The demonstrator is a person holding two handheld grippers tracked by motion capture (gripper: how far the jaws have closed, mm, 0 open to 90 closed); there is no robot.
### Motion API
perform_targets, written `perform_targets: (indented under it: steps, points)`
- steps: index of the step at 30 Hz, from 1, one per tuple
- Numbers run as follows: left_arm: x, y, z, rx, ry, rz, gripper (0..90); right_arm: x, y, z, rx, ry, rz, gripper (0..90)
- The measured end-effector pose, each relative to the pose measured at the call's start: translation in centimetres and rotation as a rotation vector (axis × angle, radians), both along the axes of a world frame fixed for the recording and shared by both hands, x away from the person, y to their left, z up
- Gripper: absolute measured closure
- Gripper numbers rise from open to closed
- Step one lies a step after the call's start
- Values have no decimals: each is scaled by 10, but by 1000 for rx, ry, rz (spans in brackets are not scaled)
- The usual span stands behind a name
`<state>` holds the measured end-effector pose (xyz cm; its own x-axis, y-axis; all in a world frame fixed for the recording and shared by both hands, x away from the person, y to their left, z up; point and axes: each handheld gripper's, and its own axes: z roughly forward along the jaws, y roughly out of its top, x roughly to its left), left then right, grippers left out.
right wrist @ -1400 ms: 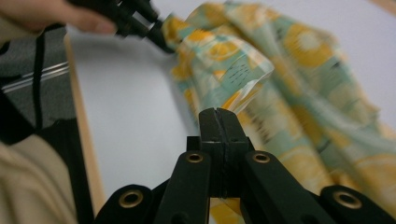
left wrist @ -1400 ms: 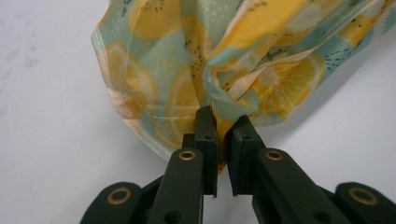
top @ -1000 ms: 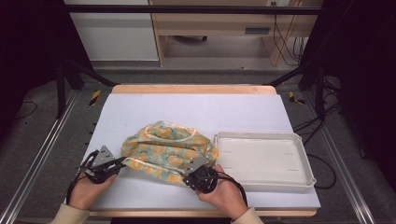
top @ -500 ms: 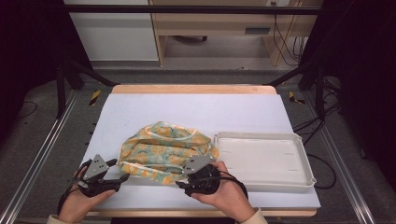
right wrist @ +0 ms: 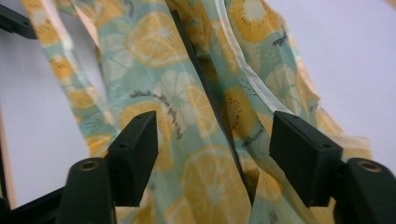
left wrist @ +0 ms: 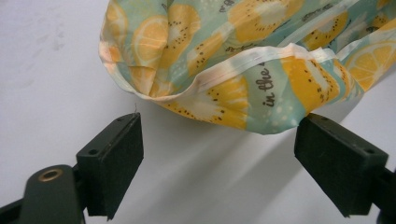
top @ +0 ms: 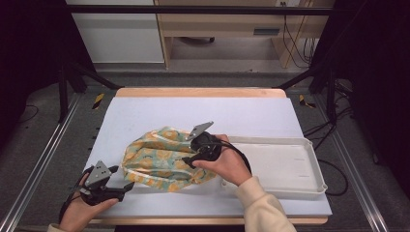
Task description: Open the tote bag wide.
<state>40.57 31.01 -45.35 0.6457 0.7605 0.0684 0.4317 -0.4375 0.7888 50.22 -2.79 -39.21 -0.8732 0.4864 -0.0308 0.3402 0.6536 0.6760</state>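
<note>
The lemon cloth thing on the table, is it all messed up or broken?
The lemon-print cloth lies crumpled in a loose heap on the white table cover, its edges folded over, not spread flat. No tear or stain shows. The white tray beside it looks straight. Both tongs, left and right, are open.

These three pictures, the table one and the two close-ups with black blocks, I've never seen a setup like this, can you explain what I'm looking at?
A person sits at a table holding a hand-held gripping tool in each hand; there is no robot arm. The high view looks down from above. Each close-up comes from a camera riding on one tool, and the black blocks are that tool's two jaws.

On the table lie a crumpled cloth printed with lemon slices and an empty white tray to its right.

The left tool sits at the cloth's near left edge, jaws open, gripping nothing. The right tool is over the middle of the cloth, jaws also open with fabric between them, not clamped.
</note>
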Motion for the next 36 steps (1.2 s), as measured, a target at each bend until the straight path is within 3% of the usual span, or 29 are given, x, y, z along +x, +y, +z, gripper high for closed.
perform_targets:
  steps: [6, 9, 14, 22, 24, 27, 30, 34, 36]
  points:
    - [1, -1, 0, 3, 1, -1, 153, 9, 19, -15, -32, 38, 66, 481]
    - [1, 0, 1, 0, -3, 5, 154, 9, 23, -17, -43, 39, 81, 635]
    - [0, 1, 5, -21, -14, 10, 152, 2, 22, -11, -19, 13, 112, 876]
    - [-7, -3, 23, -59, -38, -31, 121, -27, 17, -8, -8, -93, 110, 900]
    - [-8, -4, 24, -43, -32, -48, 120, -27, 12, -9, 5, -94, 83, 900]
    - [-7, -2, 25, -55, -33, -37, 120, -22, 5, -10, 23, -85, 53, 900]
    - [-6, -2, 29, -56, -45, -35, 120, -25, 4, -11, 33, -91, 63, 900]
    - [-5, -1, 44, -97, -72, -26, 126, -37, 6, -14, 32, -111, 83, 900]
    - [-1, -3, 51, -83, -80, -24, 127, -44, 6, -17, 38, -115, 88, 900]
